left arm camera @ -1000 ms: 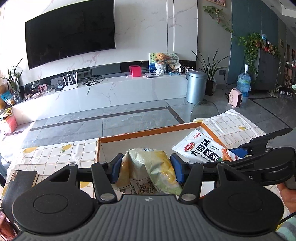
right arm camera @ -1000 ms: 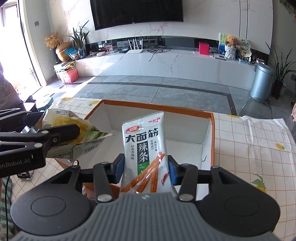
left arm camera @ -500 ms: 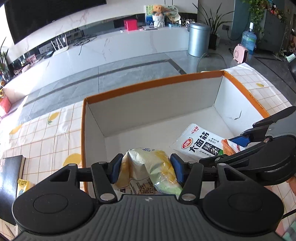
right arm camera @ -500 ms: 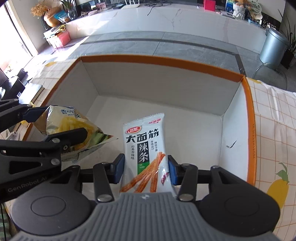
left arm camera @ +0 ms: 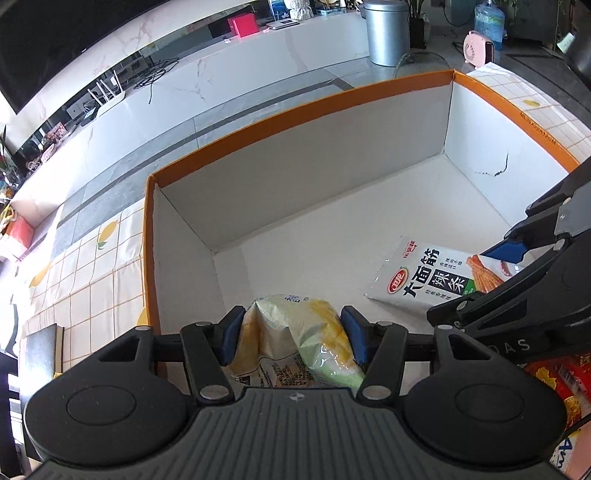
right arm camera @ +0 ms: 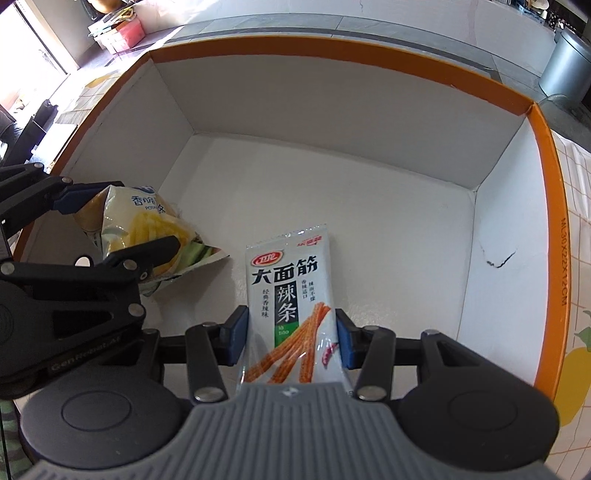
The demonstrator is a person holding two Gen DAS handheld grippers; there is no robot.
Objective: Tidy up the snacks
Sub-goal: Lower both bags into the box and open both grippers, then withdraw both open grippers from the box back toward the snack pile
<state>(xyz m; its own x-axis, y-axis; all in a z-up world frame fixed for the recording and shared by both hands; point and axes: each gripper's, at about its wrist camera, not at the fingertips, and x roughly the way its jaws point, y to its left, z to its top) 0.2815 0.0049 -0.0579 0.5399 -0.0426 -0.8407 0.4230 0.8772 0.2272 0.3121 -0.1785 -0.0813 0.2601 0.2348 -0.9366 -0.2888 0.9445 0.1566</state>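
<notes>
A white cardboard box with an orange rim [left arm camera: 295, 107] [right arm camera: 332, 48] lies open below both grippers. My left gripper [left arm camera: 293, 328] [right arm camera: 125, 221] holds a yellow-green chip bag [left arm camera: 295, 332] [right arm camera: 147, 225] low over the box's left side. Its jaws are opening, though the blue pads still touch the bag. My right gripper [right arm camera: 291, 332] [left arm camera: 476, 280] is shut on a white spicy-strip packet [right arm camera: 291, 291] [left arm camera: 417, 277], whose top end rests on or just above the box floor. The two snacks sit side by side, a little apart.
The box stands on a lemon-print checked tablecloth [left arm camera: 92, 273] [right arm camera: 576, 332]. A red snack packet [left arm camera: 554, 376] lies at the near right, and a dark book [left arm camera: 40, 347] at the near left. Beyond are grey floor and a metal bin [left arm camera: 384, 29].
Both grippers have tipped downward and sunk into the box with their snacks. The room has slid out of view and the box interior now fills the frames.
</notes>
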